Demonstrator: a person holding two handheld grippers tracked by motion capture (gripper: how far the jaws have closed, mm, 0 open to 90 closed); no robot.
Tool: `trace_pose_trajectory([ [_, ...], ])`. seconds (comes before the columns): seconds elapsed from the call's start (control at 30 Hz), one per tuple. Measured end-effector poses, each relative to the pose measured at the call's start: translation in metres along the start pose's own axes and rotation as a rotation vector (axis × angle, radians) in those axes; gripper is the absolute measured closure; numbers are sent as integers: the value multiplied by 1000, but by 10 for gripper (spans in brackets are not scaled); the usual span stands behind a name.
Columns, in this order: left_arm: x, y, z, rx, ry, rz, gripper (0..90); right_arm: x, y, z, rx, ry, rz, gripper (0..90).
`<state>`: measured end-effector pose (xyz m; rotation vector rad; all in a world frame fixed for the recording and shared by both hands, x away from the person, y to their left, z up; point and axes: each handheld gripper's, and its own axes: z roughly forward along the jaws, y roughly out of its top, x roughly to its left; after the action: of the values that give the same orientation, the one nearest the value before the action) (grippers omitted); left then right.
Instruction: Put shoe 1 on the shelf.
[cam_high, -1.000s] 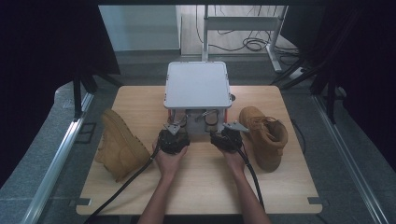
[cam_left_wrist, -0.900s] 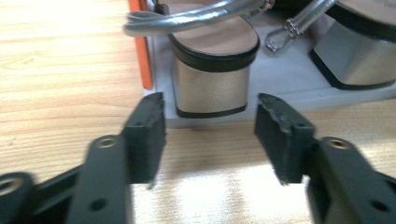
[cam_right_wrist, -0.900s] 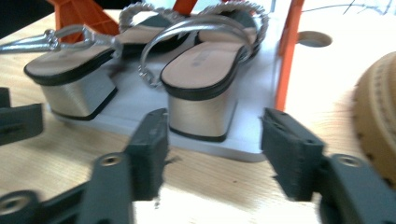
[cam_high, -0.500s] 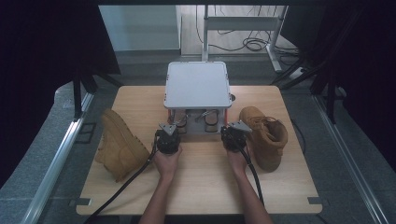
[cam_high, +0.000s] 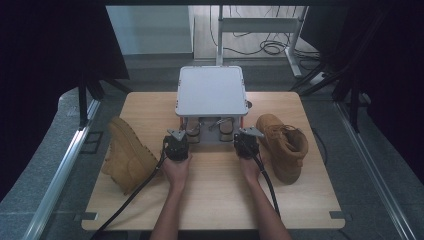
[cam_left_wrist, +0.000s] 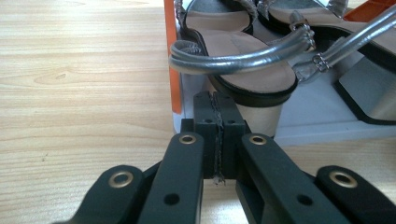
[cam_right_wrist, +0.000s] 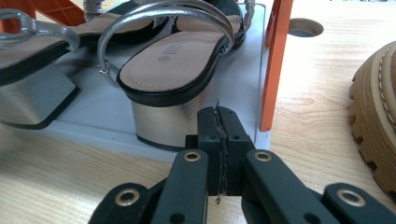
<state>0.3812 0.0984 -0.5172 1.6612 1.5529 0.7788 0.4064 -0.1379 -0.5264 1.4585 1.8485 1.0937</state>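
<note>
On the wooden table (cam_high: 210, 195) a person is holding two grippers side by side in front of a small grey rack (cam_high: 211, 91) with orange posts. The left gripper (cam_left_wrist: 218, 112) is sitting with its jaws pressed flat together on nothing, having just been closing, and its tip is lying just short of the block heel of a silver sandal (cam_left_wrist: 233, 70) on the rack's lower shelf. That sandal's long axis is running away from the gripper toward the rack's back, heel nearest and toe farthest. The right gripper (cam_right_wrist: 219, 126) is likewise standing with jaws together and empty, having just been closing, its tip just before the metallic heel of a second silver sandal (cam_right_wrist: 173, 60), which is pointing the same way, heel toward the gripper. Beyond the hands, a tan boot (cam_high: 127, 155) is lying on its side left of the rack, and another tan boot (cam_high: 285, 145) is standing upright to the right
</note>
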Motion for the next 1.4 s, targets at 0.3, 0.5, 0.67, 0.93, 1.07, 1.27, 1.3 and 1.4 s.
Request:
trace_pose_trajectory([
  [0.3,4,1,11,31,22,-5,878,1,1,10,10,-3,1,895],
  [0.5,3,1,19,57,3,0,874,3,2,15,14,-6,-9,895],
  [0.67,-3,2,20,44,-35,-7,884,2,3,15,15,-6,-19,896],
  [0.93,-17,3,24,50,-60,36,882,9,3,17,12,7,-31,896],
  [1.07,-16,3,26,57,-63,38,889,13,3,17,12,16,-37,897],
  [1.27,-19,4,28,60,-79,38,890,20,3,19,10,22,-55,897],
  [1.3,-19,4,28,60,-79,38,890,21,3,19,9,24,-59,897],
  [1.4,-21,5,29,58,-85,44,891,23,3,20,9,27,-62,897],
])
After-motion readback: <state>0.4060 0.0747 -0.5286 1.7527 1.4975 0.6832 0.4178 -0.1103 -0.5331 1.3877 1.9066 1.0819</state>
